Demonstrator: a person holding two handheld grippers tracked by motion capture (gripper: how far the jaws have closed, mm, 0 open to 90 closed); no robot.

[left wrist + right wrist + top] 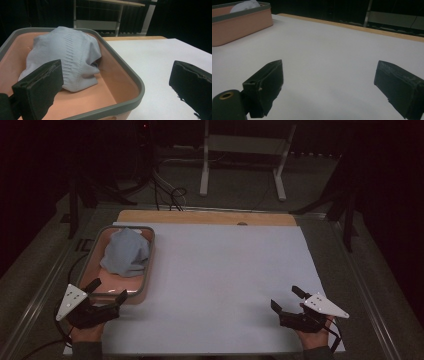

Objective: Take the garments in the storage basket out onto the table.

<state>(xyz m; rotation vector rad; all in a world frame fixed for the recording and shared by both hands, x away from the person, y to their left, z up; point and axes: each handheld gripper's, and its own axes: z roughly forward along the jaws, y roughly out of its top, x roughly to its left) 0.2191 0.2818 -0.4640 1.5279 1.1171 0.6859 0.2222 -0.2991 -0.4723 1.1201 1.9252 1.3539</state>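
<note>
The left gripper [107, 290] sits at the near left of the table, its jaws spread wide with nothing between them, one jaw over the near end of the pink bin [148, 270] and the other just outside its grey rim on the bin's right. Inside the bin lies a crumpled pale blue knitted cloth [125, 252], heaped toward the far end and leaving bare pink floor on the near side (in the left gripper view the cloth [67, 57] rises about level with the rim). The right gripper [286, 299] rests near the front right corner of the white sheet [225, 285], jaws likewise wide apart and empty. Between the bin's right wall and the right gripper the sheet is bare. A strip of wooden tabletop [205, 217] shows beyond the sheet's far edge.
</note>
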